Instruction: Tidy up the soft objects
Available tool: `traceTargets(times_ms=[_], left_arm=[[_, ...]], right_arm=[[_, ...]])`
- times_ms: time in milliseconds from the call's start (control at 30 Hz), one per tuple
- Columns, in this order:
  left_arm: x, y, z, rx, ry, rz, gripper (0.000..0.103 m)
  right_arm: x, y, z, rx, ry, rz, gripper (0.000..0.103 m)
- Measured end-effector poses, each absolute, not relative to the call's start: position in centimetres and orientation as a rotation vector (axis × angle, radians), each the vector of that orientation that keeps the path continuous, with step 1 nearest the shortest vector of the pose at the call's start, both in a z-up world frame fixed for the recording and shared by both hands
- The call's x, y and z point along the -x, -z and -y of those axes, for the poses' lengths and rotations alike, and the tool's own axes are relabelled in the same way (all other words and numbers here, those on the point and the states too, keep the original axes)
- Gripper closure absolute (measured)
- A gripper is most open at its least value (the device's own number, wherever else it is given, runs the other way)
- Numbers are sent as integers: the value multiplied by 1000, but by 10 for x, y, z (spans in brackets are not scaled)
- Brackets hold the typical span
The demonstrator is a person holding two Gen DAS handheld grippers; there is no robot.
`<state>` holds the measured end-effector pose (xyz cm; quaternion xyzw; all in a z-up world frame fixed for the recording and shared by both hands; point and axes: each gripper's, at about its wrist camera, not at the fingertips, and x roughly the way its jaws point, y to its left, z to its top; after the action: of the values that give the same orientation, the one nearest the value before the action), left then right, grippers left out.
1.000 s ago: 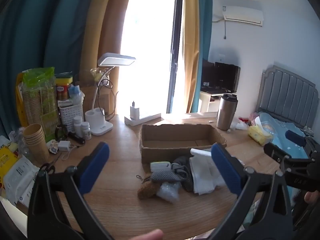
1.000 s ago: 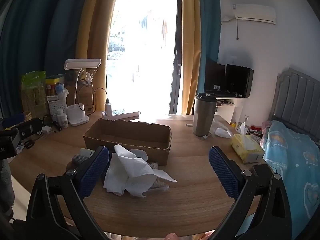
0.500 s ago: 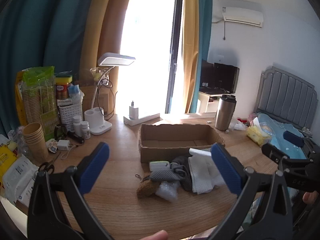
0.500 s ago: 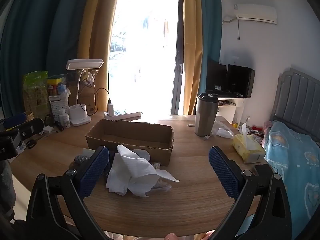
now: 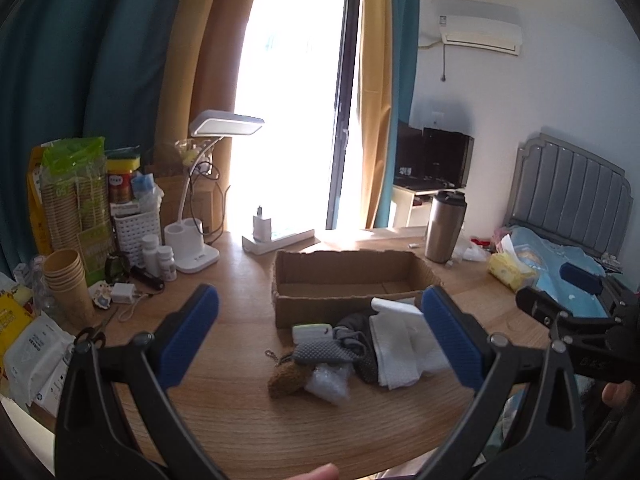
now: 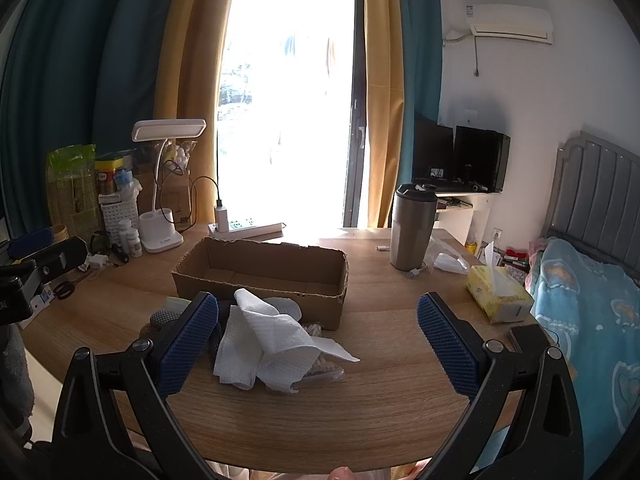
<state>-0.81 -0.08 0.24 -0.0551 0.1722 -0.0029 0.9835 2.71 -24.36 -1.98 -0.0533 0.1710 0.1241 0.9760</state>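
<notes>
Little is changing over the last second: both views are only drifting slightly. I am holding my left gripper (image 5: 318, 334) and right gripper (image 6: 318, 338) released, jaws wide, grasping nothing. Soft pile (image 5: 352, 354) is lying mid-frame on the counter (image 5: 256, 432), just before the empty cardboard box (image 5: 344, 276); sorting is not yet starting.

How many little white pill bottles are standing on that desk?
2. Both white bottles stand side by side near the desk's left end, between the white basket and the lamp base: the taller one, and a shorter one to its right. Clutter may hide others.
</notes>
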Motion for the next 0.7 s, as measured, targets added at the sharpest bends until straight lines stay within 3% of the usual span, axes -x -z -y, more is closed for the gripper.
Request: traceTargets(times_ms=[700], left_arm=[[11,-4,3,111,13,-338,0]], right_arm=[[-28,20,243,99,-256,-351,1]])
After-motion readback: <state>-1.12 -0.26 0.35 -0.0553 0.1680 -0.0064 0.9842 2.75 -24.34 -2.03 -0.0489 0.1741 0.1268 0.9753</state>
